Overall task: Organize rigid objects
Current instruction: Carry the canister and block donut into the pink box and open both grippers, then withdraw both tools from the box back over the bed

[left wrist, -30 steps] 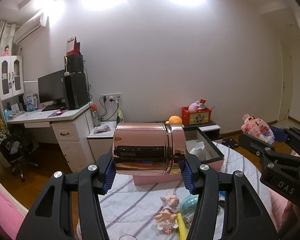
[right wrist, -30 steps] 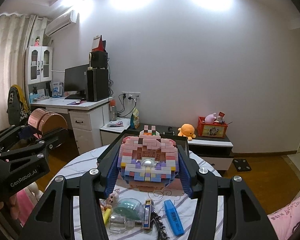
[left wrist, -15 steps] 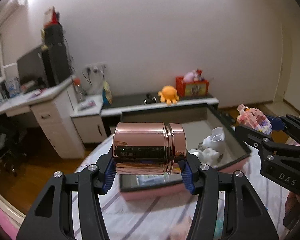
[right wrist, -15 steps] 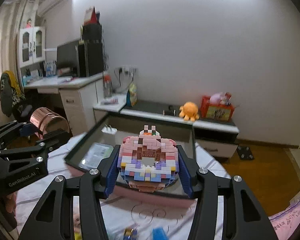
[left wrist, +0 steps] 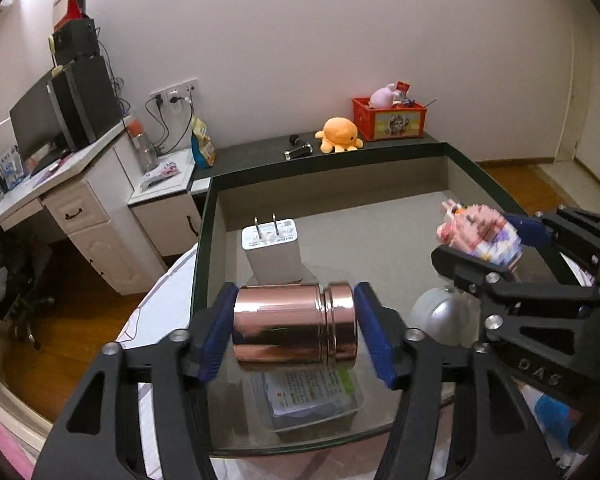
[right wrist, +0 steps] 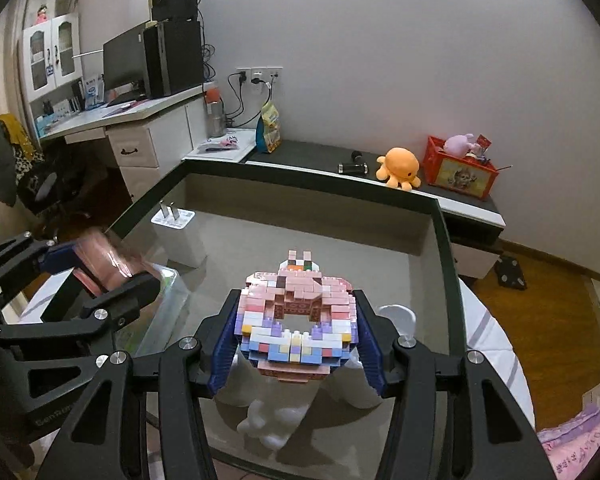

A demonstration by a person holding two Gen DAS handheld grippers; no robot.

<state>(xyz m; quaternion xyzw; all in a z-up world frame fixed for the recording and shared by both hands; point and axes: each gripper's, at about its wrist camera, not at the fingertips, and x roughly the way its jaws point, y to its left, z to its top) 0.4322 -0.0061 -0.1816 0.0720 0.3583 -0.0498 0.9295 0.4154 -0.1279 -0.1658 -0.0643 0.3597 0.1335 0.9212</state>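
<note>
- While its jaws are opening, the left tool [left wrist: 296, 330] is seen with the copper canister [left wrist: 295, 330] lying sideways between its blue pads, gaps showing at both ends, above the dark-rimmed box [left wrist: 204, 240].
- Just ahead of it, a white charger [left wrist: 272, 254] is seen.
- The brick donut [right wrist: 298, 320] is clamped by the right tool [right wrist: 298, 334], above a white figure [right wrist: 268, 420].

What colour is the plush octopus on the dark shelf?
Orange; the plush octopus shows best in the right wrist view.
</note>
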